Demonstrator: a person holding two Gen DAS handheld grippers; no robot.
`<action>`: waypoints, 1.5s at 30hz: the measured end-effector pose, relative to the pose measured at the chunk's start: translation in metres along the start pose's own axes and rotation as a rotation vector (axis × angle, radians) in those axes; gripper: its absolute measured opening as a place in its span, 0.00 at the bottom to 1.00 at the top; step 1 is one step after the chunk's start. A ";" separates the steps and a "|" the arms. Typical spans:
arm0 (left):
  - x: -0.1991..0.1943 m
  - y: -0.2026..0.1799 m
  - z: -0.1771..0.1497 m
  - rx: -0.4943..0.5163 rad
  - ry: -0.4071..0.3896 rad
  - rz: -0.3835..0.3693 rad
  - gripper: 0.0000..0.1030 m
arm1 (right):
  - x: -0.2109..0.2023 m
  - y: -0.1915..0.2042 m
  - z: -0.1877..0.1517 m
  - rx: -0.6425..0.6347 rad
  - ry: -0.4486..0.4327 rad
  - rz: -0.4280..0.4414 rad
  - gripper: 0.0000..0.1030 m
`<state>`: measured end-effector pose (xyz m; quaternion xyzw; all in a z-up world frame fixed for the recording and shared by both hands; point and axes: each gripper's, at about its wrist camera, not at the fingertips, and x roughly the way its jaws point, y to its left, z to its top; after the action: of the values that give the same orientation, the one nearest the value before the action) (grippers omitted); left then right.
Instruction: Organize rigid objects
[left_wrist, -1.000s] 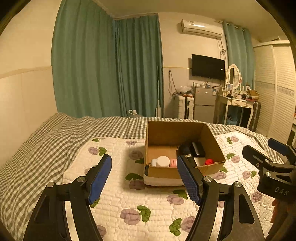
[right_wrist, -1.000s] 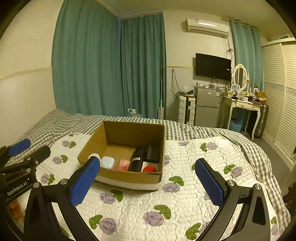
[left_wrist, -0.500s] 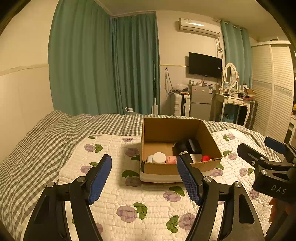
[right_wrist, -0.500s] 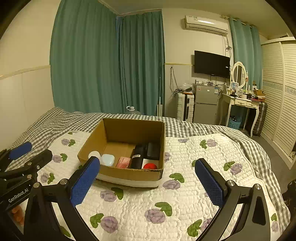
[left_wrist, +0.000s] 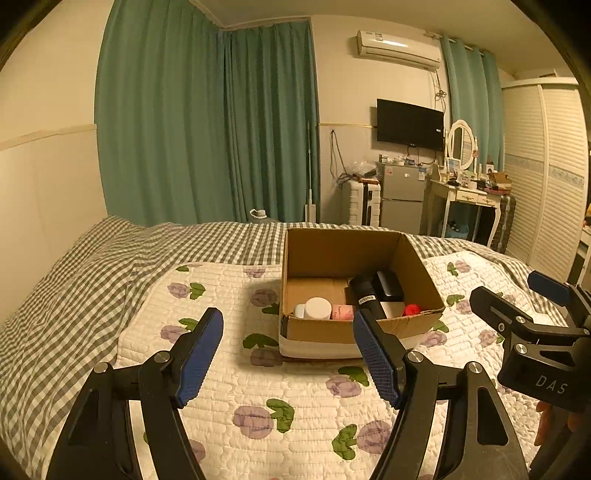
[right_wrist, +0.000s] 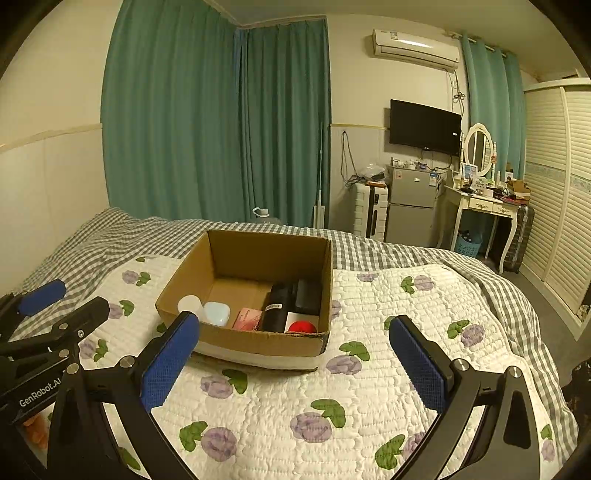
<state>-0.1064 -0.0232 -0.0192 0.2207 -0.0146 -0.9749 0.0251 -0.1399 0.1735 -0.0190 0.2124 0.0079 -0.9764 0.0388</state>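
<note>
An open cardboard box (left_wrist: 424, 280) (right_wrist: 184, 280) stands on the floral quilt of a bed. Inside lie a white round jar (left_wrist: 317, 308) (right_wrist: 190, 304), a pale blue case (right_wrist: 217, 313), a pink packet (left_wrist: 341, 312) (right_wrist: 248, 319), a black bottle (left_wrist: 364, 291) (right_wrist: 277, 306), a black box (left_wrist: 389, 286) (right_wrist: 308, 291) and a red ball (left_wrist: 412, 309) (right_wrist: 302, 327). My left gripper (left_wrist: 288, 354) is open and empty, short of the box. My right gripper (right_wrist: 293, 360) is open and empty, in front of the box. Each gripper shows at the edge of the other's view.
The white floral quilt (left_wrist: 288, 398) (right_wrist: 388, 295) lies on a grey checked bedspread (left_wrist: 74, 280). Teal curtains (right_wrist: 221, 122), a small fridge (right_wrist: 410, 210), a dressing table (right_wrist: 480, 206) and a wardrobe (right_wrist: 557, 192) stand beyond the bed's far end.
Both grippers have tilted or lifted slightly, so the box sits lower in both views. Both stay open and empty. The box's contents have not moved.
</note>
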 end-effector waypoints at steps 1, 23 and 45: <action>0.000 0.000 0.000 0.000 0.002 0.002 0.73 | 0.000 0.000 0.000 0.000 0.002 -0.001 1.00; -0.002 0.002 0.000 -0.005 -0.003 0.002 0.73 | 0.001 0.000 -0.002 0.005 0.016 -0.005 1.00; -0.001 0.002 0.001 -0.003 0.003 -0.002 0.73 | 0.003 0.001 -0.002 0.011 0.024 -0.008 1.00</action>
<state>-0.1061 -0.0248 -0.0180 0.2223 -0.0130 -0.9746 0.0243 -0.1414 0.1726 -0.0219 0.2240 0.0039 -0.9740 0.0338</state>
